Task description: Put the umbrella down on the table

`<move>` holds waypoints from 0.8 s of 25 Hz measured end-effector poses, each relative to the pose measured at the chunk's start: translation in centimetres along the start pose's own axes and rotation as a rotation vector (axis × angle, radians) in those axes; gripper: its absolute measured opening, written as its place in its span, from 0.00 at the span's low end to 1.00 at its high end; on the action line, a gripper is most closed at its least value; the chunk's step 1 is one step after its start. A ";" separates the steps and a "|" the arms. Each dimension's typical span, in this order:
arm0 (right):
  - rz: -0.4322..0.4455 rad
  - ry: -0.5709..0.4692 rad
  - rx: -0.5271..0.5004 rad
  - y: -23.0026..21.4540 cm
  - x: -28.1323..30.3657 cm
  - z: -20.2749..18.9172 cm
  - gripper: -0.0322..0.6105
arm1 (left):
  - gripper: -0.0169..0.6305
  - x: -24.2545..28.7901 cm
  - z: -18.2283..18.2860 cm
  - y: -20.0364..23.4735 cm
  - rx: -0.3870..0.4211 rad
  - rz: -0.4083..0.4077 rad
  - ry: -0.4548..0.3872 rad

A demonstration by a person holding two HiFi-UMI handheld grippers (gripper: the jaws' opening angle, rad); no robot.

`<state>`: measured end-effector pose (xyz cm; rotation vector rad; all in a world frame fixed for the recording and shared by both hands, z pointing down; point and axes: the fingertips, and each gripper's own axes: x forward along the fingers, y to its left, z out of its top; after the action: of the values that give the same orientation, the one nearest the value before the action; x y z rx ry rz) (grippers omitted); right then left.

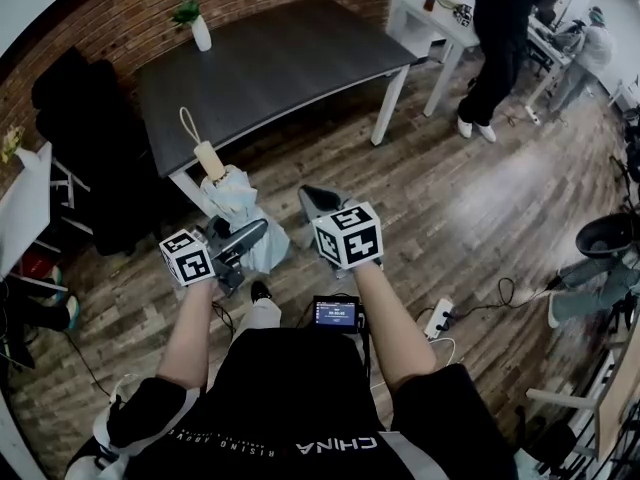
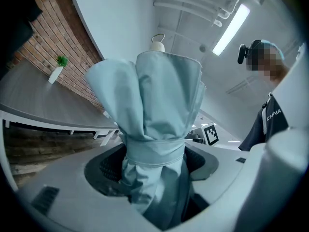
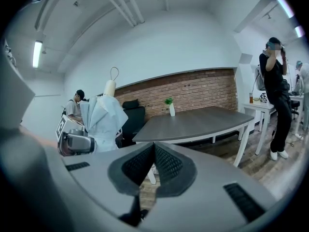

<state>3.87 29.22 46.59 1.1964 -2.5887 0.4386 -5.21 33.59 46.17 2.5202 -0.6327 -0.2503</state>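
A folded pale blue umbrella (image 1: 238, 200) with a tan handle and cord loop (image 1: 205, 154) stands upright in the air, just off the near corner of the dark grey table (image 1: 280, 63). My left gripper (image 1: 248, 236) is shut on the umbrella's lower part, below its strap. In the left gripper view the cloth (image 2: 161, 95) fills the middle and the pads (image 2: 108, 166) press on it from both sides. My right gripper (image 1: 316, 201) hangs beside it to the right, shut and holding nothing, its pads (image 3: 166, 166) touching. The right gripper view shows the umbrella (image 3: 104, 117) at left and the table (image 3: 193, 122) ahead.
A small white vase with a green plant (image 1: 199, 28) stands at the table's far edge. A black chair (image 1: 85, 133) is left of the table. A person in dark clothes (image 1: 500, 43) stands by a white desk (image 1: 432, 23) at back right. A power strip (image 1: 437, 318) lies on the wooden floor.
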 end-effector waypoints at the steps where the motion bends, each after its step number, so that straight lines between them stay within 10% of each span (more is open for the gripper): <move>1: 0.001 -0.001 0.000 -0.1 0.0 0.1 0.06 | 0.52 0.1 0.0 0.0 0.001 -0.001 0.002; 20: 0.005 0.003 0.021 -1.3 0.5 -0.1 0.06 | 0.52 0.5 -0.1 1.0 0.000 0.012 0.018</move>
<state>4.57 28.16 47.02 1.1949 -2.5911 0.4691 -5.08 32.65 46.79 2.5148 -0.6403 -0.2234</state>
